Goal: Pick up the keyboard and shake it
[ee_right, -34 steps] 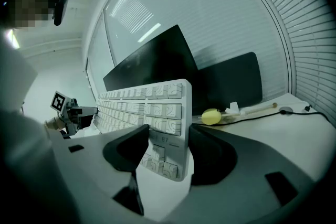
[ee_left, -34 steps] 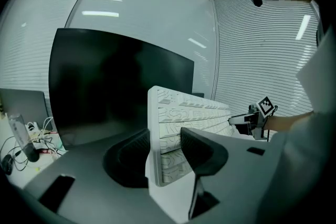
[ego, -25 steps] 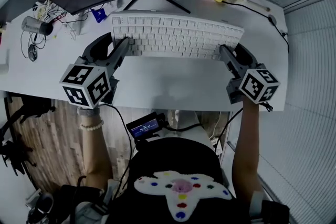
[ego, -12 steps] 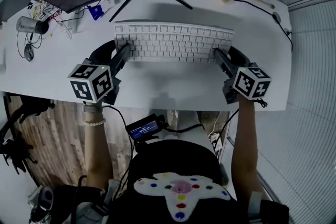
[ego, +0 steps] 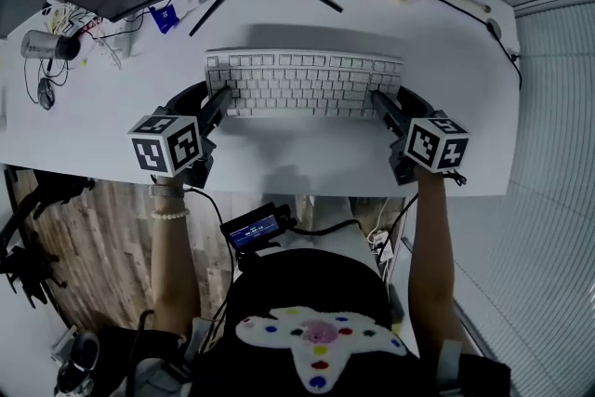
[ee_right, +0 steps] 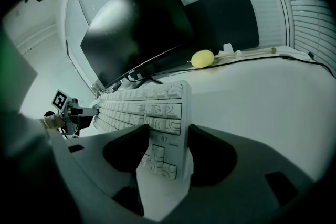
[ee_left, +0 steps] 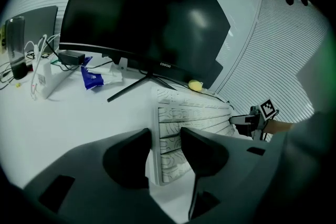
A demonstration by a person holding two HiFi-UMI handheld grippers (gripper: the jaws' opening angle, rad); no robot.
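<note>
Above the white desk [ego: 279, 158] I held the keyboard [ego: 305, 85] by its two short ends, keys facing up toward me, its long side roughly parallel to the desk's near edge. Left gripper [ego: 221, 99]: jaws clamped on the keyboard's left end, one on the key side, one on the base. Right gripper [ego: 379, 101]: same clamp on the right end. The keyboard looked clear of the surface, and its shadow [ego: 307, 37] lay on the desk just beyond it. Behind it stood a dark monitor [ee_left: 142, 13]. A yellow object [ee_right: 202, 58] sat near the desk's far right, a blue packet [ee_left: 92, 78] at far left, near some cables [ee_left: 35, 57].
</note>
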